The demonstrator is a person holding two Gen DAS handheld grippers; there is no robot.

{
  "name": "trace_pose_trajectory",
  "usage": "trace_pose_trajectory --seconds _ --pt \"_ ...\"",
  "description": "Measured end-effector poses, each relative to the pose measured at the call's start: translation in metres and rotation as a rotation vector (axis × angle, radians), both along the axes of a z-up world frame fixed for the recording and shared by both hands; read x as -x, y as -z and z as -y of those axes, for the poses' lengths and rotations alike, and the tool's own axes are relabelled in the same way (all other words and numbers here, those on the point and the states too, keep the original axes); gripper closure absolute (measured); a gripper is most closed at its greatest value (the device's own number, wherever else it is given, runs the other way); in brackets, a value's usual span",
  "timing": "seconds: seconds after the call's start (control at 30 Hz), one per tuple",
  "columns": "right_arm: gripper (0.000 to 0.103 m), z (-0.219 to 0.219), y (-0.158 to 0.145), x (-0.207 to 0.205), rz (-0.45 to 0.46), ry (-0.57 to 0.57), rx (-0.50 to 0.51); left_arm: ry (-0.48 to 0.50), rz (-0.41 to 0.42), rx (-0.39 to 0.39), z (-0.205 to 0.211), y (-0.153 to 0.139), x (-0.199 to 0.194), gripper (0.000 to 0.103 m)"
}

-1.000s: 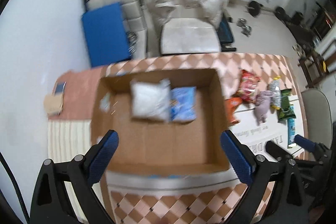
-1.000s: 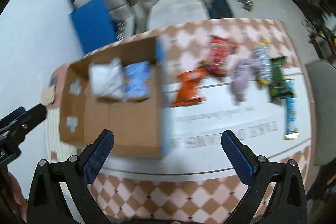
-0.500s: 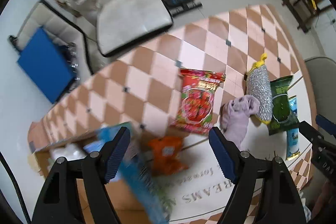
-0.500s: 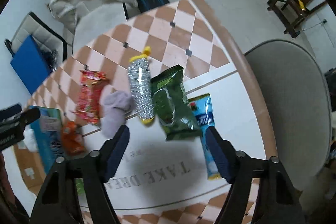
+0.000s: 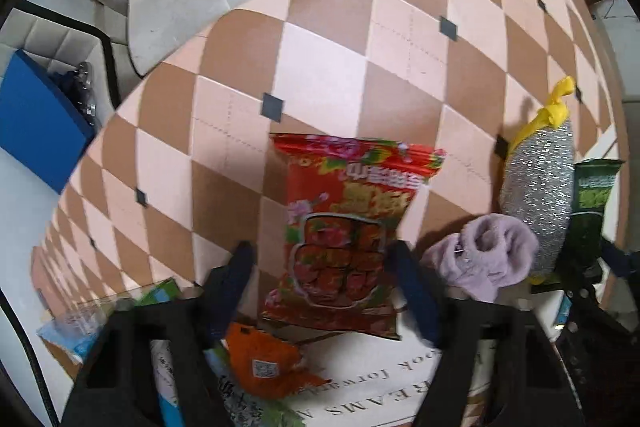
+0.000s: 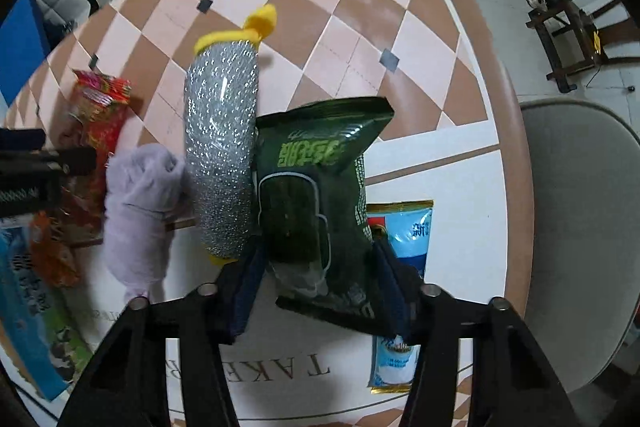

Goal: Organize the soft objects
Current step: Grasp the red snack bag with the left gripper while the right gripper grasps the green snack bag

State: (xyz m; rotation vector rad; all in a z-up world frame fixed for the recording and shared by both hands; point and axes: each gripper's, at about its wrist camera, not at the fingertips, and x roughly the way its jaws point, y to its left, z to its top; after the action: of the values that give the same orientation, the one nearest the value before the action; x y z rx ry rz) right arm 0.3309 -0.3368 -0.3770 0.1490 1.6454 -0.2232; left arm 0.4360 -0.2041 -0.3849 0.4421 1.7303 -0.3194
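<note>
A red snack bag lies flat on the checkered table. My left gripper straddles its lower half, jaws closing, with a gap still at the left pad. A dark green pack lies between the closing jaws of my right gripper, whose pads sit close beside its long edges. Between the two lie a lilac sock and a silver scrubber with yellow ends. An orange packet sits below the red bag. A blue packet lies partly under my right finger.
The cardboard box holding blue packs stands at the lower left. A white lettered mat covers the near part of the table. A grey chair stands off the right edge. A padded bench and weights are on the floor beyond.
Both grippers swung away from above the box, to the right and down over the snacks. Both pairs of jaws narrowed, the left around the red bag, the right around the green pack.
</note>
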Motion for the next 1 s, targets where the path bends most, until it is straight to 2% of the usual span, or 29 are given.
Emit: trace_pose_trajectory --seconds 0.03,0.07,0.23,0.37,0.5,0.63,0.77,0.9,1.0 --pt "0.066 0.0 0.0 0.0 -0.001 0.003 0.009 -0.003 -0.011 0.011 -0.002 -0.001 0.002 0.056" --pt "0.068 0.001 -0.001 0.0 0.006 0.011 0.008 0.007 -0.012 0.01 -0.001 -0.002 0.003 0.059" --pt "0.08 0.015 -0.007 0.007 0.015 0.093 -0.067 -0.003 0.007 0.017 -0.005 -0.008 0.005 0.066" --pt "0.083 0.026 -0.02 0.018 0.045 0.127 -0.096 -0.039 0.03 0.037 -0.018 -0.02 0.008 0.068" --pt "0.084 0.029 -0.042 0.033 0.083 0.151 -0.132 -0.068 0.054 0.091 -0.028 -0.045 0.013 0.069" --pt "0.085 0.021 -0.073 0.048 0.132 0.154 -0.167 -0.084 0.111 0.158 -0.043 -0.088 0.026 0.069" --pt "0.086 0.001 -0.108 0.057 0.19 0.132 -0.217 -0.121 0.159 0.214 -0.074 -0.127 0.047 0.069" --pt "0.086 -0.049 -0.142 0.064 0.244 0.071 -0.287 -0.182 0.199 0.257 -0.119 -0.154 0.072 0.069" --pt "0.086 -0.099 -0.158 0.066 0.257 0.009 -0.359 -0.25 0.215 0.267 -0.17 -0.169 0.091 0.069"
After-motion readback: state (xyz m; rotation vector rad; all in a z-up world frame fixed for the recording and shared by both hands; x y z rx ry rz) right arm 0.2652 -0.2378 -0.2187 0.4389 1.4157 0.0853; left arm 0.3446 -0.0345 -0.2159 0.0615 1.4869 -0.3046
